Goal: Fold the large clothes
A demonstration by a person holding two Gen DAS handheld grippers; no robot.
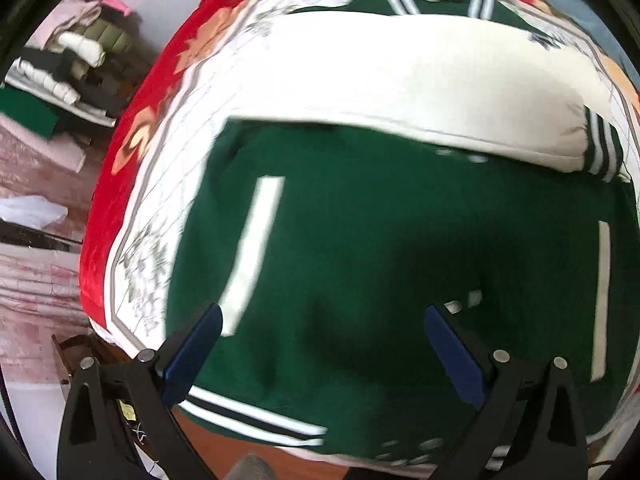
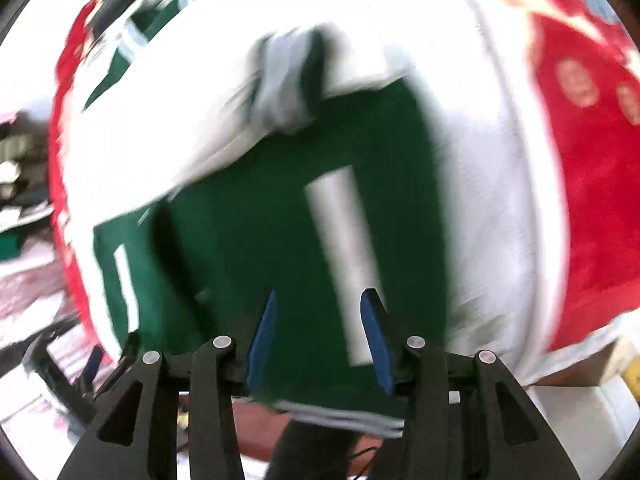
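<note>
One green jacket (image 1: 360,248) spread flat on the bed (image 1: 120,184), front up, hem toward the near edge. Laid out this way most likely so each part can be turned in over the body. One white sleeve (image 1: 380,92) already crossed over the chest, its striped cuff (image 1: 600,148) at the far side. White pocket welts (image 1: 256,248) down both fronts, striped ribbing (image 1: 256,420) along the hem, striped collar at the top. Underneath, a pale printed sheet (image 1: 168,216) over a red flowered blanket. Left tool (image 1: 324,320) held above the lower front, jaws wide, nothing between them. Right tool (image 2: 318,300) above the other pocket welt (image 2: 348,260), jaws partly open, empty. Off to the side, a stack of folded clothes (image 1: 76,64).
</note>
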